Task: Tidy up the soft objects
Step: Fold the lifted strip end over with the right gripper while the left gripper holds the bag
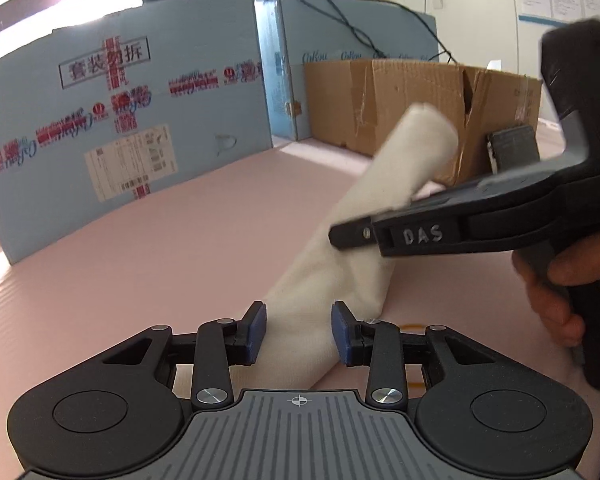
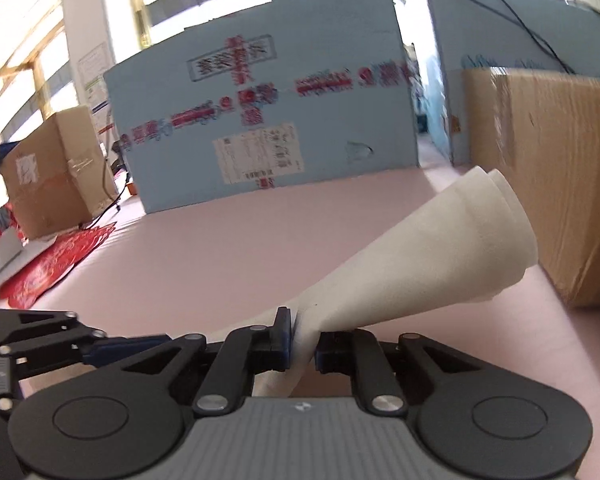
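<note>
Cream-white fabric is what we're wrestling with: a rolled-up cloth (image 1: 352, 216) stretched between our two grippers above the pink table top (image 1: 160, 240). From the left wrist view the roll runs diagonally, from the bottom centre up toward the right, with its far end sticking up in front of the brown cardboard box (image 1: 400, 96).

Our left gripper (image 1: 299, 334) has its blue pads (image 1: 256, 332) on either side of the near end of the roll. The jaws are partway open with the cloth filling the gap between them, and both pads look pressed against it, so we'd call that a grip.

Our right gripper (image 2: 303, 340) is nearly closed, pinching the roll at a narrow, squeezed spot; past the pads the cloth flares out into a cone shape toward the box (image 2: 540, 168), and you can see the layered edges at the wide end. In the left view that same right gripper (image 1: 348, 236) comes in from the right side, held by a hand (image 1: 556, 292), with "DAS" written on its finger.

Behind all this there's a big light-blue box (image 1: 140, 120) with red printed tape and a shipping label. The right wrist view is a bit blurry, but it also shows another cardboard box (image 2: 52, 172) and some red stuff (image 2: 56, 260) off to the left.
</note>
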